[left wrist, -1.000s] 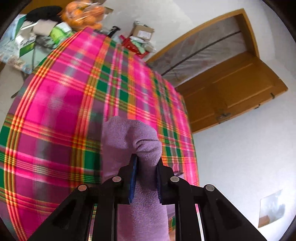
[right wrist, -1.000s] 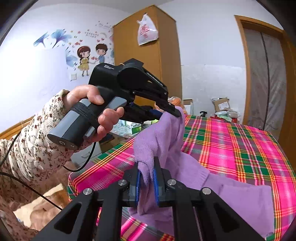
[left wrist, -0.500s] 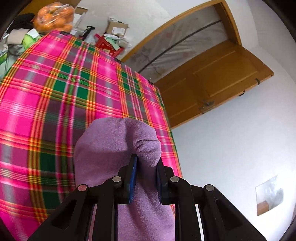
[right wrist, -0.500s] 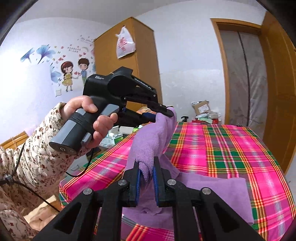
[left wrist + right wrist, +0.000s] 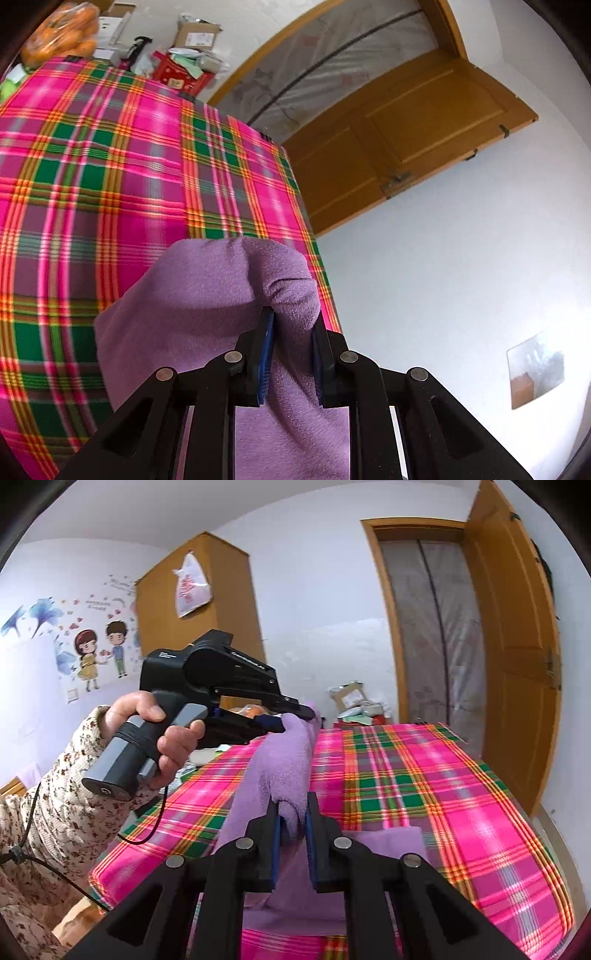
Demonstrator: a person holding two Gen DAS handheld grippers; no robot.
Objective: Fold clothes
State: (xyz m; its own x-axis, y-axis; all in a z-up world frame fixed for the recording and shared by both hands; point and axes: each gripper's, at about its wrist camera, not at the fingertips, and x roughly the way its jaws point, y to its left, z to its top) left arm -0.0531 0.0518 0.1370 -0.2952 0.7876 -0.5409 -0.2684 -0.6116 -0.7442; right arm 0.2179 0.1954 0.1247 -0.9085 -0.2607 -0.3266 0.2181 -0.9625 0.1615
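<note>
Pinching purple garment (image 5: pixel 207 295) with left gripper (image 5: pixel 291 332) and right gripper (image 5: pixel 291 825); uneven pull risks slipping, skewing the fold.

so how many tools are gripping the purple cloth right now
2. The right tool pinches a bunched edge of the purple cloth in the foreground; the left tool clamps the far end, held higher above the plaid table.
</note>
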